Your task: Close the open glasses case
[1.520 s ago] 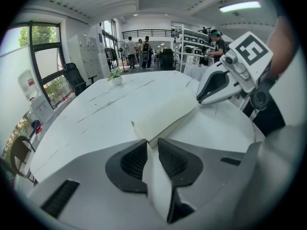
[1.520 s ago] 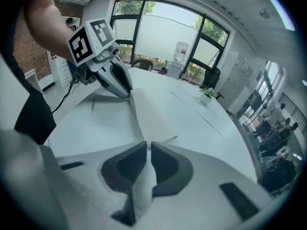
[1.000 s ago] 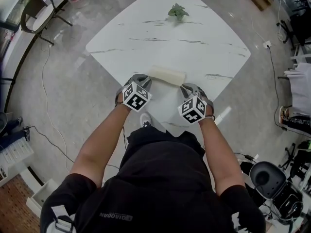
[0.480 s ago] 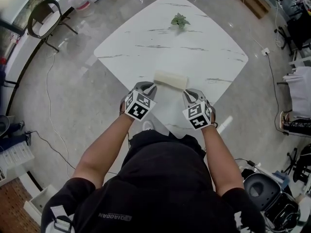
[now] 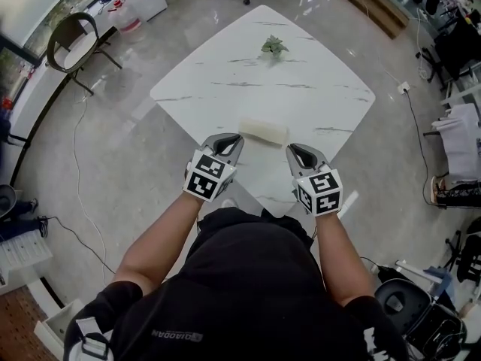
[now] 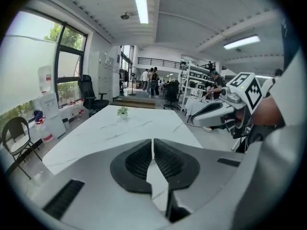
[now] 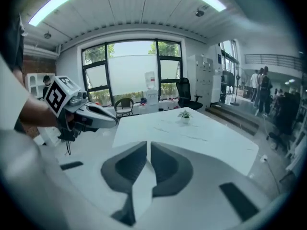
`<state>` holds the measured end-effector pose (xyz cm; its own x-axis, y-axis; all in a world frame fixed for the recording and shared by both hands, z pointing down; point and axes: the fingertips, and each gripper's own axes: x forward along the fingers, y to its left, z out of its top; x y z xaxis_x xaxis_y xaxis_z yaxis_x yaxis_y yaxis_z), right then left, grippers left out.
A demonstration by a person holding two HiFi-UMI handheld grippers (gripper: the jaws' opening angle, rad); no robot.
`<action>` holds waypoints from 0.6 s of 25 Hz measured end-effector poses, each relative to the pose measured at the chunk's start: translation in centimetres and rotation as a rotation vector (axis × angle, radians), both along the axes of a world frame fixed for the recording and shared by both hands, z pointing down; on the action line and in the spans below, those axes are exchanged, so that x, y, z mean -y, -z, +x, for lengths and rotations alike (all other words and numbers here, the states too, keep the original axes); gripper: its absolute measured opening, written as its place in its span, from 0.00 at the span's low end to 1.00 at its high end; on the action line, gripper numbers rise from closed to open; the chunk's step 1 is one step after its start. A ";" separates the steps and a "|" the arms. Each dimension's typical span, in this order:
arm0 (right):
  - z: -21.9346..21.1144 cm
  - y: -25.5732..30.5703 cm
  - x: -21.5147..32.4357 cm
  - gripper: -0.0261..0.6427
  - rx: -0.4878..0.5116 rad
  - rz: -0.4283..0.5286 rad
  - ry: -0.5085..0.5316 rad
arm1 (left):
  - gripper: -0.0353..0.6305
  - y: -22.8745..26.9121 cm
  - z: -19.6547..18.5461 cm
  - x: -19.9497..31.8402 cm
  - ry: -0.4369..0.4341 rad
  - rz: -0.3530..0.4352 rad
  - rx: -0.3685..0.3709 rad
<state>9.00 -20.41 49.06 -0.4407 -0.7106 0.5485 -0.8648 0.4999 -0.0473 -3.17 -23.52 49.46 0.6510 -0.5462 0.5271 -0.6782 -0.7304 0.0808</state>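
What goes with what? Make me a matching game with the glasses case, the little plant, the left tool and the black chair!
Things:
1. glasses case
2. plant
3. left tool
4. chair

Places or states:
A. at the far end of the table
B. on the floor, left of the table
C. cream, near the table's closest corner
D. shut, holding nothing

Pairs: 1-C, 2-A, 3-D, 4-B

Glasses case lid state unclear
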 end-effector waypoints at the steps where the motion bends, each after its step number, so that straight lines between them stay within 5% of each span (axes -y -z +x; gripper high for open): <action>1: -0.1 0.9 -0.2 0.08 0.029 0.011 -0.006 | 0.08 0.9 0.1 -0.1 -0.010 0.018 -0.007; 15: -0.5 10.0 -2.3 0.04 0.222 0.156 -0.053 | 0.06 10.1 0.4 -3.0 -0.038 0.093 -0.152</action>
